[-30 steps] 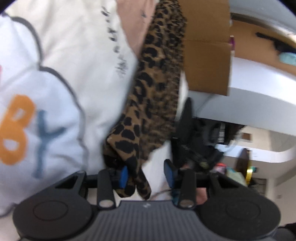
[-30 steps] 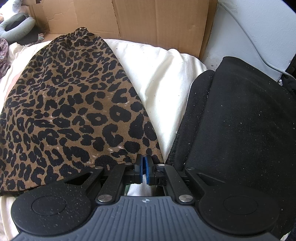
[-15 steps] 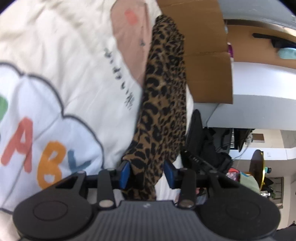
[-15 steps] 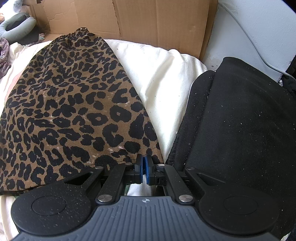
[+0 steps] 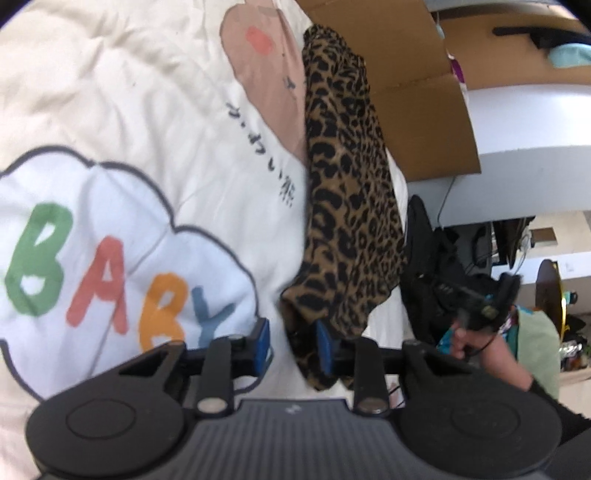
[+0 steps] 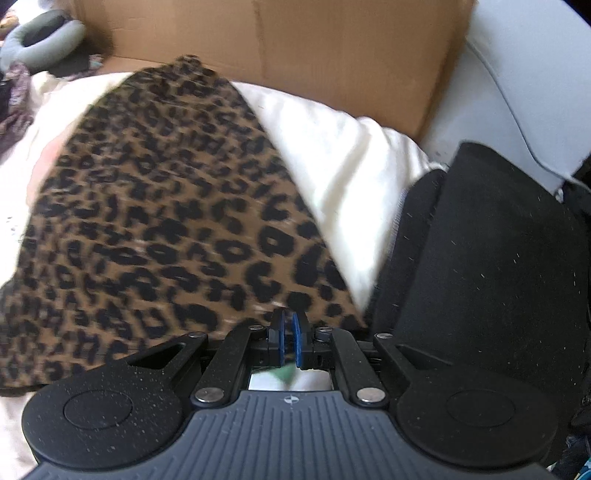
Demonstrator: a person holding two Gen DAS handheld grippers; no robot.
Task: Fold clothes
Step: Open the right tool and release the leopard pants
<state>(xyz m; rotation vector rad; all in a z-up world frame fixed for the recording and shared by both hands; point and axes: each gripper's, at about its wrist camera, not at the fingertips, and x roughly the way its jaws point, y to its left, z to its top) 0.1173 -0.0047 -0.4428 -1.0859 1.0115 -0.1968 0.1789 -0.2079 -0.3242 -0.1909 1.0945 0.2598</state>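
My left hand-held gripper (image 5: 291, 341) is closing, a bunched corner of the leopard-print garment (image 5: 351, 206) hanging between its blue pads, not yet pinched. My right hand-held gripper (image 6: 290, 332) is easing apart, though its jaws look nearly clenched at the garment's near hem. Brown with black spots, the garment lies across the cream "BABY" blanket (image 5: 110, 110), a cardboard box (image 6: 280, 33) beyond.

Bright daylight, motion blur, fisheye-bent edges.

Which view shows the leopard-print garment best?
Right wrist: the leopard-print garment spreads broad and flat, though motion-blurred. Left wrist shows it edge-on as a narrow strip, its near end bunched at the camera.
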